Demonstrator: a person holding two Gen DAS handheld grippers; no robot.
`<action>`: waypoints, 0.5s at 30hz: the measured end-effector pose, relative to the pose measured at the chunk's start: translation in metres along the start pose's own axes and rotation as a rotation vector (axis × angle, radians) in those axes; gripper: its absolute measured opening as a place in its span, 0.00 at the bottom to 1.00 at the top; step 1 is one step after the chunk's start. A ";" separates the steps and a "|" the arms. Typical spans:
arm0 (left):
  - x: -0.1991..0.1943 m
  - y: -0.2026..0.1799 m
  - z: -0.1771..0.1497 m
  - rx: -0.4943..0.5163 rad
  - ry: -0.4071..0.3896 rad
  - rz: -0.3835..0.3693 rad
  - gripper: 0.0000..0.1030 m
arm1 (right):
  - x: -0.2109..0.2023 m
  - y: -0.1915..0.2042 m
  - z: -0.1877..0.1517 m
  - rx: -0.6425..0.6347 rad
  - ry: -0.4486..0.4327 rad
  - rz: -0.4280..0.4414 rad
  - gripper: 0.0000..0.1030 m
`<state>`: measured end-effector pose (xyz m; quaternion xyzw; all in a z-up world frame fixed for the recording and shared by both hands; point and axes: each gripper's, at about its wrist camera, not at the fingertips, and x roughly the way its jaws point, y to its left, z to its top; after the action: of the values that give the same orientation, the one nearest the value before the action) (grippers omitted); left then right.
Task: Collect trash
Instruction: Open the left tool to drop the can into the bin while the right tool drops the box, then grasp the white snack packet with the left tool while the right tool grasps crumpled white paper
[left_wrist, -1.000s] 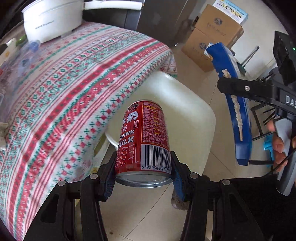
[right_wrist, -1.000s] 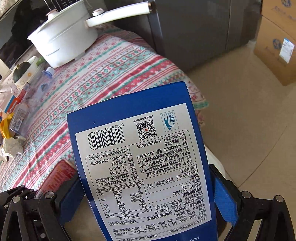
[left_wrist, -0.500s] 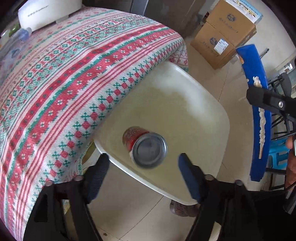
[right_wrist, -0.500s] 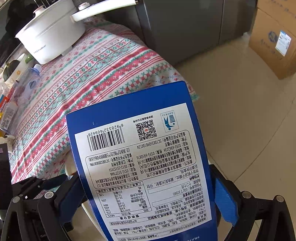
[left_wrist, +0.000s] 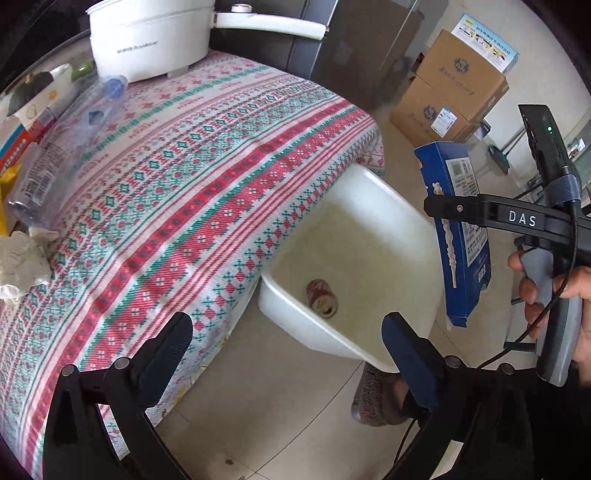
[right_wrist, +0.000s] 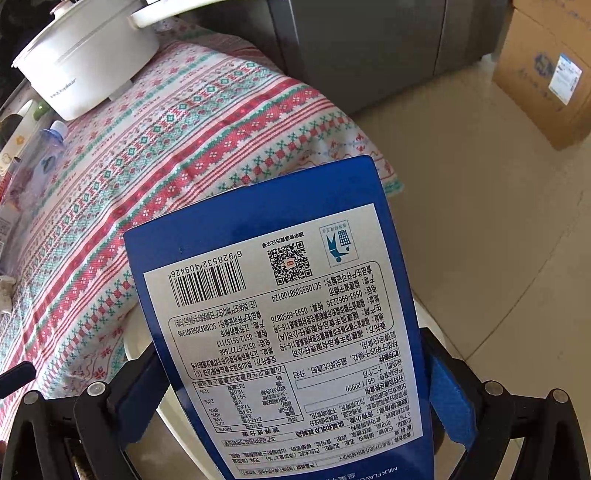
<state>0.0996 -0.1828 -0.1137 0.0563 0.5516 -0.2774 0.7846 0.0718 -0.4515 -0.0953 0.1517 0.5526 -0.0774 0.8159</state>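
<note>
— What is shown of the room?

— A table draped in a red, green and white patterned cloth (left_wrist: 177, 192) is seen above a pale tiled floor (left_wrist: 280, 417). A white pot (left_wrist: 147, 37) with a long handle is set at the far end; a clear plastic bottle (left_wrist: 70, 140) and crumpled paper (left_wrist: 22, 258) are laid along the left edge. Cardboard boxes (left_wrist: 454, 88) are stacked against the far wall, beside a dark cabinet (right_wrist: 369, 48).

— And the trash?

— A white bin (left_wrist: 354, 266) is placed on the floor against the table's edge, and a red can (left_wrist: 322, 298) is seen lying on its side at the bottom. The left gripper (left_wrist: 288, 343) is held above the bin's near rim, jaws spread wide, nothing between them. A blue carton (right_wrist: 284, 325) is clamped between the blue pads of the right gripper (right_wrist: 295, 384) — label side up, held above the bin's far side.
</note>
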 end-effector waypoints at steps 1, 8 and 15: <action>0.000 0.003 0.001 -0.007 -0.002 0.003 1.00 | 0.001 0.003 0.001 -0.005 0.000 -0.005 0.99; -0.022 0.029 -0.011 -0.058 -0.028 0.031 1.00 | 0.000 0.018 0.006 -0.006 -0.013 -0.031 1.00; -0.039 0.049 -0.015 -0.108 -0.057 0.038 1.00 | -0.006 0.044 0.009 -0.062 -0.017 -0.022 1.00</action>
<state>0.1024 -0.1209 -0.0950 0.0164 0.5420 -0.2336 0.8071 0.0898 -0.4130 -0.0792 0.1197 0.5495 -0.0704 0.8239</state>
